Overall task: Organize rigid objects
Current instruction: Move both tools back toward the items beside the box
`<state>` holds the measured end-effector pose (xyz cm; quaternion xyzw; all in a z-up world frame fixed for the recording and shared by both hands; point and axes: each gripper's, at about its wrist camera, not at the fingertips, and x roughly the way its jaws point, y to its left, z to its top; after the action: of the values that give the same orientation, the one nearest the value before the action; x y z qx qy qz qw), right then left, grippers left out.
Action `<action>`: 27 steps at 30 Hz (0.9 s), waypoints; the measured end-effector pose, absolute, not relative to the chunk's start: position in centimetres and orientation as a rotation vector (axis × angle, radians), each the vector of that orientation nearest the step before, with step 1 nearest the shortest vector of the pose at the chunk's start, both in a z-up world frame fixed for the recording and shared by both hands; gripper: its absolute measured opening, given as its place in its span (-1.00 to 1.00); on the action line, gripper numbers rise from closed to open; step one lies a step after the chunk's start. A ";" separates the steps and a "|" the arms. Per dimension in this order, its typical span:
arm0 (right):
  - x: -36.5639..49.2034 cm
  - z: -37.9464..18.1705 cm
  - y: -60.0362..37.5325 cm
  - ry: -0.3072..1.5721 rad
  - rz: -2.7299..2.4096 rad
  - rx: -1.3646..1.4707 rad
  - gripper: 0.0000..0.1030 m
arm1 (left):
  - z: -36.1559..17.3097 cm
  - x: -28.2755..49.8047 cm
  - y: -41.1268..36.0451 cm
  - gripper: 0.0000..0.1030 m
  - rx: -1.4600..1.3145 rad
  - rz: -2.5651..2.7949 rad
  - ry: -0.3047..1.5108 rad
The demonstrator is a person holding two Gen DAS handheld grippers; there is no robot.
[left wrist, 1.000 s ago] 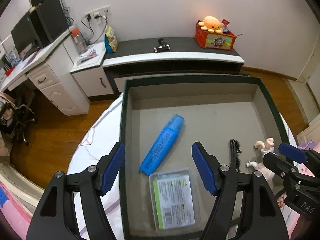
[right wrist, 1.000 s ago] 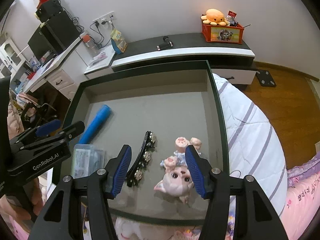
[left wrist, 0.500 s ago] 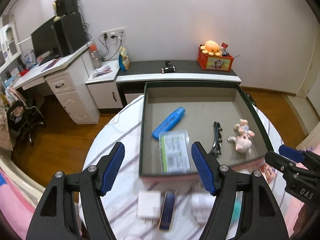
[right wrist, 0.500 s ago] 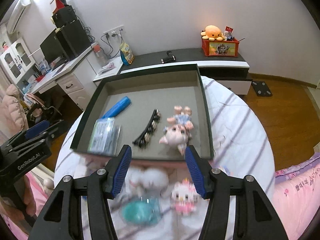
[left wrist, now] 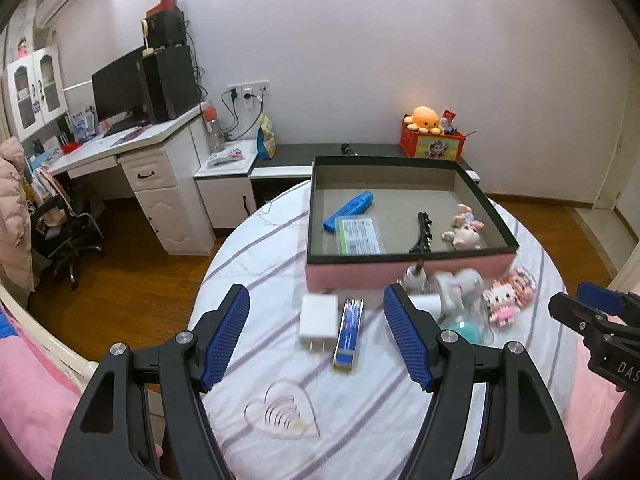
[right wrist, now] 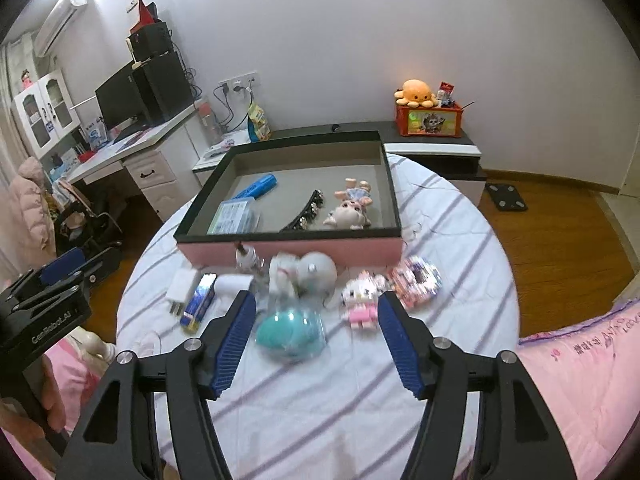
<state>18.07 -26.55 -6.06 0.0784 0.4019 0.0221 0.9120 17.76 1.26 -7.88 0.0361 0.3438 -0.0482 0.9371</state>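
While both grippers gape empty, left gripper [left wrist: 316,334] faces charger [left wrist: 319,317], right gripper [right wrist: 316,338] teal ball [right wrist: 290,333].

The box [right wrist: 288,250] is showing pink outer walls, a black rim and a grey-brown lining, and inside it are lying a bright blue marker [right wrist: 256,186], a clear case with a green-and-white label [right wrist: 234,218], a black hair clip [right wrist: 306,216] and a pale pink pig figure [right wrist: 352,210]. In front of the box, the tablecloth [right wrist: 320,380] is showing white with thin purple stripes — a heart outline [left wrist: 282,414] is printed on it — and on it are sitting a white charger [left wrist: 319,322], a blue-and-silver pack [left wrist: 349,334], a teal toy [right wrist: 290,334] and a pink-and-white cat figure [right wrist: 362,298]. Both grippers — left gripper [left wrist: 316,338], right gripper [right wrist: 314,340] — are showing black frames with blue ribbed pads.
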 end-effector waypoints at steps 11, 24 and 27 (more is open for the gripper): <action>10.9 -5.0 -24.5 0.770 0.044 0.114 0.42 | -8.1 11.6 1.6 0.41 0.088 -0.119 0.652; 9.6 -5.0 -24.3 0.776 0.044 0.116 0.43 | -8.4 10.8 1.8 0.51 0.091 -0.111 0.650; 10.3 -5.5 -24.5 0.795 0.041 0.124 0.43 | -9.2 11.7 1.9 0.51 0.086 -0.102 0.676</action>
<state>10.29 -24.52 -5.50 0.0602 0.3868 0.0200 0.9200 11.67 1.93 -9.18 0.0420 0.3313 -0.0499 0.9413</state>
